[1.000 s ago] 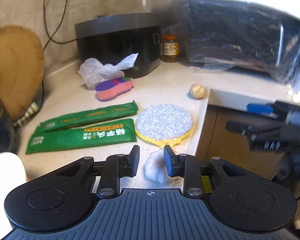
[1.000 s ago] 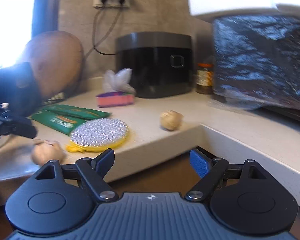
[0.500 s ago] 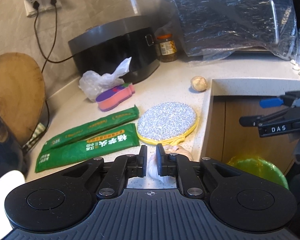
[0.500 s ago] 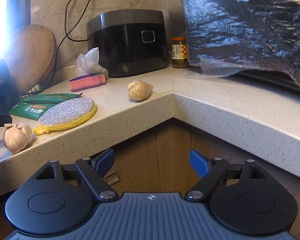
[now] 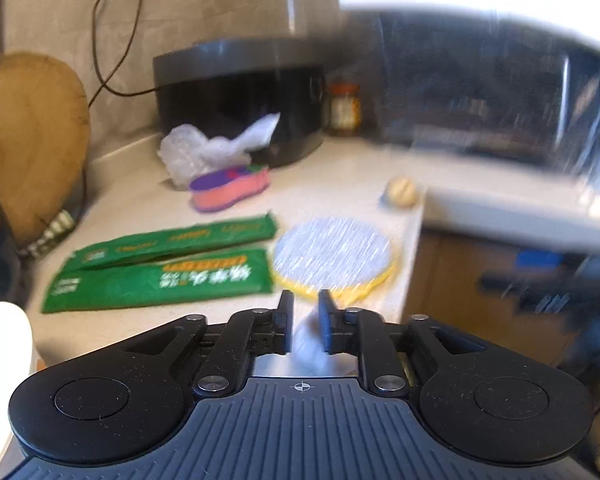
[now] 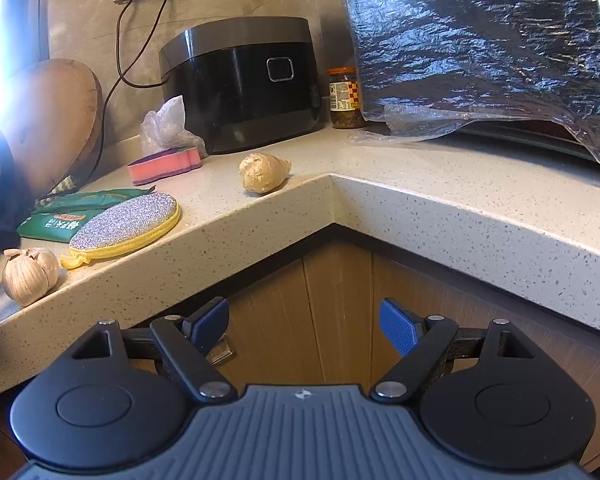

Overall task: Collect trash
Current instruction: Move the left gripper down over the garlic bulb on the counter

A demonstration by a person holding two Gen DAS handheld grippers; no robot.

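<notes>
On the surface [image 6: 380, 168], left to right: one garlic [image 6: 28, 274] at the edge, two green packets [image 5: 160, 276], one scrubber [image 6: 126, 226]. My left gripper [image 5: 303, 322] is opening around the blurred garlic; my right gripper [image 6: 304, 326] hangs spread below the rim, empty.

The left gripper [image 5: 303, 324] points forward and somewhat downward, its black fingers [image 5: 285, 322] close together with a narrow gap, and its jaws are opening. The right gripper [image 6: 305, 326] also tilts somewhat downward, sitting level in its own view, with its blue-padded fingers [image 6: 396, 326] spread wide apart and nothing between them.
</notes>
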